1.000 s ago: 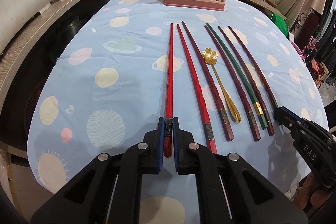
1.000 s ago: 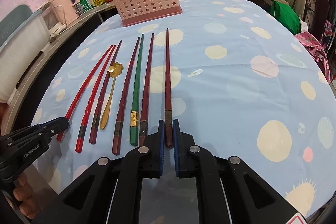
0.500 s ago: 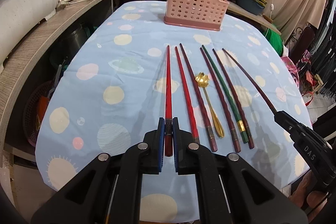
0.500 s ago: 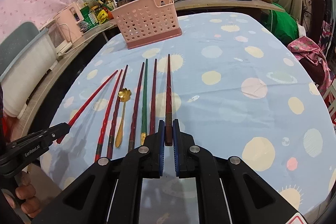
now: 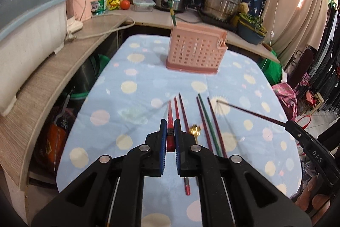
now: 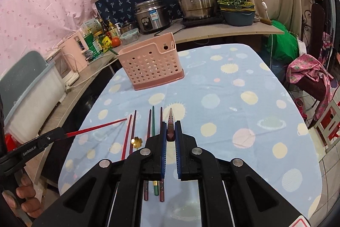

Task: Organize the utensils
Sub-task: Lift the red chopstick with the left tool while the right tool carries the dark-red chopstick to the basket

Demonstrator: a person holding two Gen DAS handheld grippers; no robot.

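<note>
Left gripper [image 5: 169, 135]: closed tight on the thick end of a bright red chopstick [image 5: 169, 118], which is off the table with its tip pointing ahead toward the basket.
Row on the cloth: one red chopstick [image 5: 177, 112], several dark maroon ones, a green chopstick [image 5: 207, 120] and a gold flower spoon [image 5: 195, 130] lie side by side on the blue spotted tablecloth [image 5: 127, 99], between the two raised sticks.
Right gripper [image 6: 170, 131]: clamped on the butt of a dark maroon chopstick [image 6: 170, 120], likewise raised and aimed forward.
Pink basket [image 5: 196, 52]: stands upright at the far end of the table, well apart from both grippers; something green sticks up from its left corner.
Step in hand: carrying the two held sticks to the basket, as I judge it.
Doing it well: keep both grips firm, since each stick is held only at one end and can swing. Tip each one upright before lowering, aim for the open top rather than the perforated wall, and bring them in one at a time so they do not cross.
Risk: a tip catching the rim could tilt the light basket.
</note>
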